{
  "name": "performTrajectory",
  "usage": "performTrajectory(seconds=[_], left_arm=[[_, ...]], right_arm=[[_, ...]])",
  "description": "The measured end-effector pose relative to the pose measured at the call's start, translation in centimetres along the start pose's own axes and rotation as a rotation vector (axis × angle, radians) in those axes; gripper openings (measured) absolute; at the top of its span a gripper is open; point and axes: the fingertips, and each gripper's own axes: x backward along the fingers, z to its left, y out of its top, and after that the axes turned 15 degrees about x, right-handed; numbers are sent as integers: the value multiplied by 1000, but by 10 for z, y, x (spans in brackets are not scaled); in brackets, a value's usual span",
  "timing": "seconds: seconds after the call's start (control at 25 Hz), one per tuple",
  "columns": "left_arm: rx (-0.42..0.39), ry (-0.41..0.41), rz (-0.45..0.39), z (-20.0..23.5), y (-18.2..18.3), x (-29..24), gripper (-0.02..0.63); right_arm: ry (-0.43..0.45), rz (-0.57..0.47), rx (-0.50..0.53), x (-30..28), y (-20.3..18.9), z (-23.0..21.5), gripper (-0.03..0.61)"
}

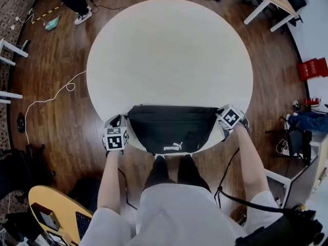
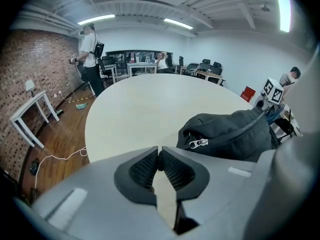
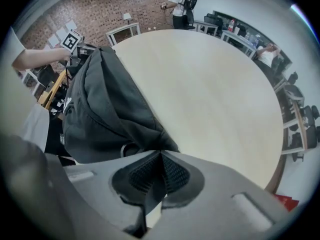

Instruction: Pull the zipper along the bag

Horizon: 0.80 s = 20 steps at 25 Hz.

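Bag (image 1: 171, 127) of black cloth is lying across the near edge of the round white table (image 1: 169, 55), its long side running along that edge and its lower part hanging slightly over it toward the person. A white logo is showing on that front part. Nothing of the bag's inside is showing in any view, so what it is holding cannot be told.

The left gripper (image 1: 116, 121) is sitting at the bag's left end, just beside it. In the left gripper view its jaws are meeting at the tips (image 2: 159, 152) with nothing between them, only bare table (image 2: 140, 104) showing beyond. The bag (image 2: 230, 134) is bulging up to the right of those jaws, and the silver zipper pull (image 2: 198, 143) is hanging at the bag's near end, apart from the jaws and not held.

The right gripper (image 1: 221, 114) is resting at the bag's right end, by the table's near right edge. In the right gripper view its jaws (image 3: 160, 155) are pressing together on a fold of the bag's dark cloth, which is running down between the pads. From there the bag (image 3: 100, 104) is stretching away to the left over the table (image 3: 210, 84).

A white cable (image 1: 51, 99) is trailing across the wooden floor to the left of the table.
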Motion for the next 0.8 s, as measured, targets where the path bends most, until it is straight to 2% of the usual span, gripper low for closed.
performTrajectory(seconds=[0.16,0.28,0.44,0.56,0.68,0.8], left_arm=[[7,-54,12,-16,-8,8,44],[10,-84,9,-16,-12,22,50],[-10,-130,-11,-11,-14,49,71],[-7,-136,-53,0,-13,73,73],[22,-124,-128,8,-5,97,22],[33,-143,-199,-3,2,121,15]], right_arm=[[-50,-18,-65,-1,-6,5,-11],[-137,-48,-64,1,1,0,-9],[-246,-56,-128,13,-3,-5,-9],[-328,-101,-248,34,-13,-10,-9],[-426,-241,-326,74,-4,-17,-9],[-475,-386,-329,114,16,-2,-9]])
